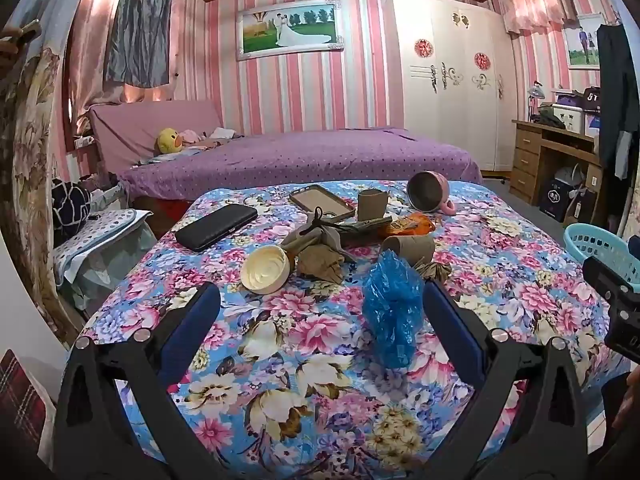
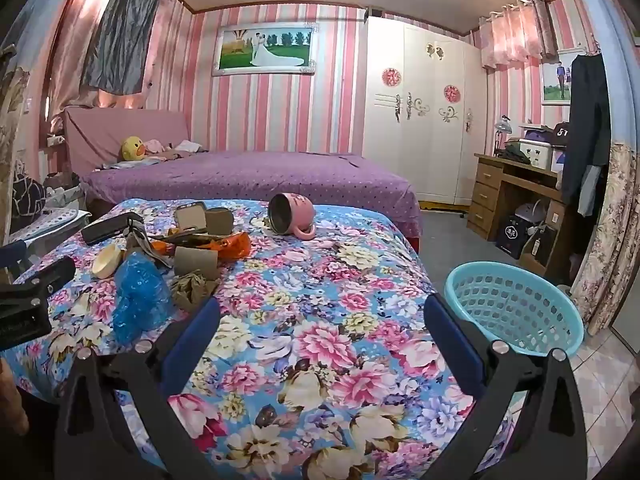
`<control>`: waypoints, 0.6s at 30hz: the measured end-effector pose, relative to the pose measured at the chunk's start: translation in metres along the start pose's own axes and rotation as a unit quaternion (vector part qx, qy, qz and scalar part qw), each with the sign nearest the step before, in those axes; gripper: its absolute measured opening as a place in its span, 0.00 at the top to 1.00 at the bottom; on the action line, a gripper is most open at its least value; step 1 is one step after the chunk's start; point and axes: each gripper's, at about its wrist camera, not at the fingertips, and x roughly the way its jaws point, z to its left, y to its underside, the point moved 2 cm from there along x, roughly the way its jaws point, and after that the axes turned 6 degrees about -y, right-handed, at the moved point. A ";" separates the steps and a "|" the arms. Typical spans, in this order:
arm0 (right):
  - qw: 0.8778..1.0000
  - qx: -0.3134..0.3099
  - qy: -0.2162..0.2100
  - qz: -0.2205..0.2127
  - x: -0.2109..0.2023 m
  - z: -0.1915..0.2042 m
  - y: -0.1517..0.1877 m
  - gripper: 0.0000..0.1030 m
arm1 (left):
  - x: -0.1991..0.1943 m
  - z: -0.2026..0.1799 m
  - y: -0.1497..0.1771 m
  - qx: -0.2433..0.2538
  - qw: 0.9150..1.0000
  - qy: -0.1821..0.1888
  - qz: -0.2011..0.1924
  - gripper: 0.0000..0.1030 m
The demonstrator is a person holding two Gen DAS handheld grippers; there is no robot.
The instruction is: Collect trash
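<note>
We have both grippers spread wide and holding nothing: left gripper (image 1: 320, 308) hangs over the floral bedspread (image 1: 312, 360) with the crumpled blue plastic bag (image 1: 394, 312) sitting between its fingers, nearer the right one; right gripper (image 2: 320, 320) is over bare quilt, well apart from the clutter. Trash pile sits mid-bed: cardboard tube (image 1: 410, 246), brown crumpled paper (image 1: 322, 264), orange wrapper (image 1: 412, 224), another paper wad (image 2: 192, 286). Turquoise basket (image 2: 516, 304) stands off the bed's right edge, just beside the right gripper's outer finger, likely the drop target. Risks as we judge them: the bag is thin and springy, so a shallow pinch could catch only a flap and let it slide out mid-carry; closing too low could grab the quilt with it. Non-trash is mixed in close, the black phone (image 1: 216, 226), phone case (image 1: 322, 202), open cream jar (image 1: 266, 270), tipped pink mug (image 1: 430, 192), so a sloppy sweep could knock the jar over or bin something that isn't trash.
</note>
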 end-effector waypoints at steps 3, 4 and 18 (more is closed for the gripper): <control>1.000 -0.001 0.001 -0.004 0.000 0.000 0.000 0.04 | 0.000 0.000 0.000 0.001 1.000 0.000 0.003 0.05; 1.000 -0.001 0.000 -0.004 0.000 0.001 0.000 0.04 | 0.000 0.000 0.000 0.001 1.000 0.000 0.003 0.05; 1.000 -0.003 0.002 -0.004 -0.001 0.000 0.000 0.04 | 0.000 0.000 0.000 0.002 1.000 -0.001 0.001 0.05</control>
